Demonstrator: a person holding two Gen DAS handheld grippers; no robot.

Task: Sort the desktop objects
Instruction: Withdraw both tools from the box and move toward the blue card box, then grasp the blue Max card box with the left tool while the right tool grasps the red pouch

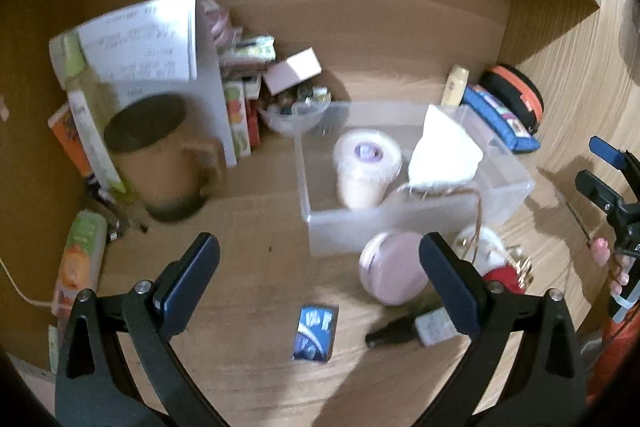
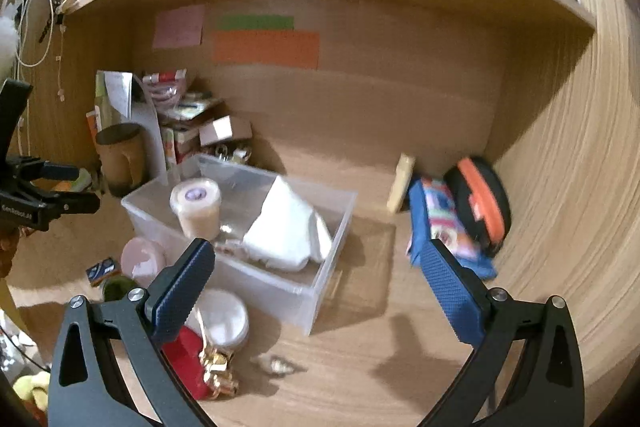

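Fig.: both tongs wide and empty over desk [image 1: 256, 219]; sorting underway.
L tongs [image 1: 320, 283] hang above pink tin [image 1: 390, 269], which lies just fwd-right of their gap, touching bin [image 1: 500, 203]; small blue box [image 1: 314, 333] lies nearer, long axis fwd; R tongs [image 2: 320, 291] face bin's corner; L nearer the tin, prob. next pick.

A cup [image 1: 366, 167] and a folded cloth [image 1: 442, 157] sit inside the clear bin [image 1: 384, 227]. Left of the bin stands a mug [image 1: 160, 163]; before it lie a round compact [image 1: 394, 269] and a small box [image 1: 315, 331].
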